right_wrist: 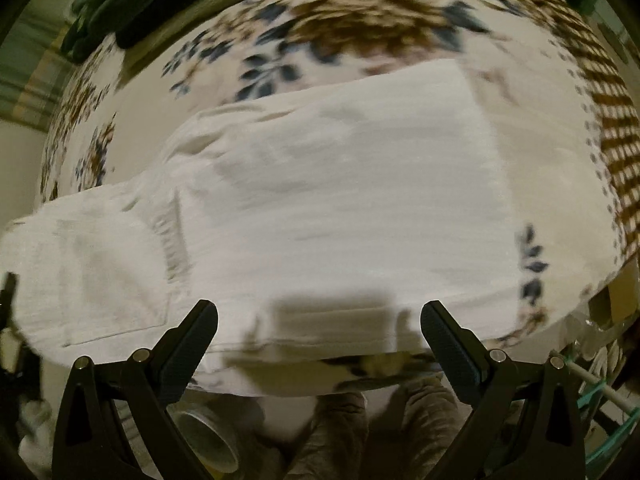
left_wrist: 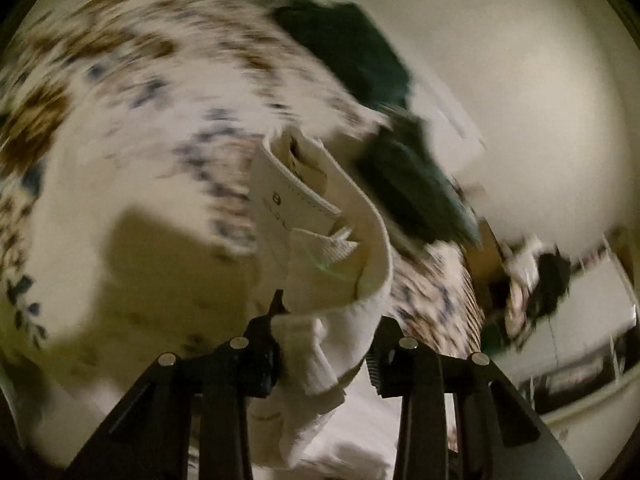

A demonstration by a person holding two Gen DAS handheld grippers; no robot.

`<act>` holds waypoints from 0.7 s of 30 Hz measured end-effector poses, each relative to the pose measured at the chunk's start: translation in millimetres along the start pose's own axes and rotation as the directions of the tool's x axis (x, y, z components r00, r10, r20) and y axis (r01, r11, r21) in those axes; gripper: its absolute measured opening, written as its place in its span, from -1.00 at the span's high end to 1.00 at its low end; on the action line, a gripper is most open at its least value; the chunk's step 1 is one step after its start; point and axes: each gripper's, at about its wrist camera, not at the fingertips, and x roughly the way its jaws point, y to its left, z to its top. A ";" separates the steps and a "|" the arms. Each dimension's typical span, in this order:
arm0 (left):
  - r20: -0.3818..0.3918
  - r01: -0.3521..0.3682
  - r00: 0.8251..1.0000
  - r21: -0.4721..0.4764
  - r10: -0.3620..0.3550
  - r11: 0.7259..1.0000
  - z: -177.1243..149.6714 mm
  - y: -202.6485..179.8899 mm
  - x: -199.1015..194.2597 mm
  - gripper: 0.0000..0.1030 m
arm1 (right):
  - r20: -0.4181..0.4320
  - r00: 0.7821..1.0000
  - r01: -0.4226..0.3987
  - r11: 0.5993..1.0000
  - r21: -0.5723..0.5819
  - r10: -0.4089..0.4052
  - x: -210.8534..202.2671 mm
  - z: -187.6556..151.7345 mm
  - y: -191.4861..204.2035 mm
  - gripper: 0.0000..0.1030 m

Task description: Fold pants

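Two grippers shared the work. My left gripper (left_wrist: 320,344) was clamped on the pants (left_wrist: 320,240), its jaws drawn narrow around a bunched cream fold near the waistband, where a sewn label (left_wrist: 288,196) stood upright above the fingers. Held there, the thick end was lifted off the bed (left_wrist: 120,160), presumably so that it could be carried over the rest of the cloth.

My right gripper (right_wrist: 318,344) was empty, jaws wide, hovering just off the near edge of the pants (right_wrist: 320,200). In that view the garment lay broad and fairly flat across the floral bed cover (right_wrist: 360,28), one end reaching the left margin, the other ending in a straight hem toward the right. Open jaws poised at the edge suited a coming pinch on the near border; I judged that to be the next need, so that both ends could travel together.

Dark green clothes (left_wrist: 360,52) sat heaped at the far side of the bed, well apart from the pants, likely waiting their turn. Both views were motion-blurred, so fine creases could not be read.
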 end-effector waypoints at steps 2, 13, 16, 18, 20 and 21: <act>-0.039 0.021 0.999 0.078 -0.018 0.997 -16.1 -41.1 6.1 0.41 | 0.010 1.000 0.004 0.999 0.034 -0.005 -8.1 3.6 -26.9 -1.00; -0.451 -0.024 0.873 0.337 0.184 0.941 -154.1 -159.5 144.9 0.20 | 0.047 0.999 -0.032 0.991 0.128 0.026 -46.9 34.8 -144.5 -1.00; -0.486 -0.031 0.854 0.311 0.187 0.950 -154.9 -163.0 144.7 -0.02 | 0.044 0.993 -0.116 0.984 0.133 0.112 -49.5 43.4 -158.1 -1.00; -0.433 -0.063 0.875 0.340 0.216 0.938 -144.3 -166.2 124.8 -0.60 | 0.032 0.984 -0.179 0.976 0.125 0.177 -46.1 49.1 -155.3 -1.00; -0.369 -0.087 0.903 0.343 0.220 0.935 -126.9 -162.1 98.5 -0.70 | 0.015 0.967 -0.253 0.961 0.116 0.253 -43.1 53.3 -147.8 -1.00; -0.349 -0.106 0.909 0.335 0.228 0.936 -117.3 -153.0 94.9 -0.72 | -0.003 0.954 -0.299 0.948 0.106 0.301 -38.6 58.3 -141.2 -1.00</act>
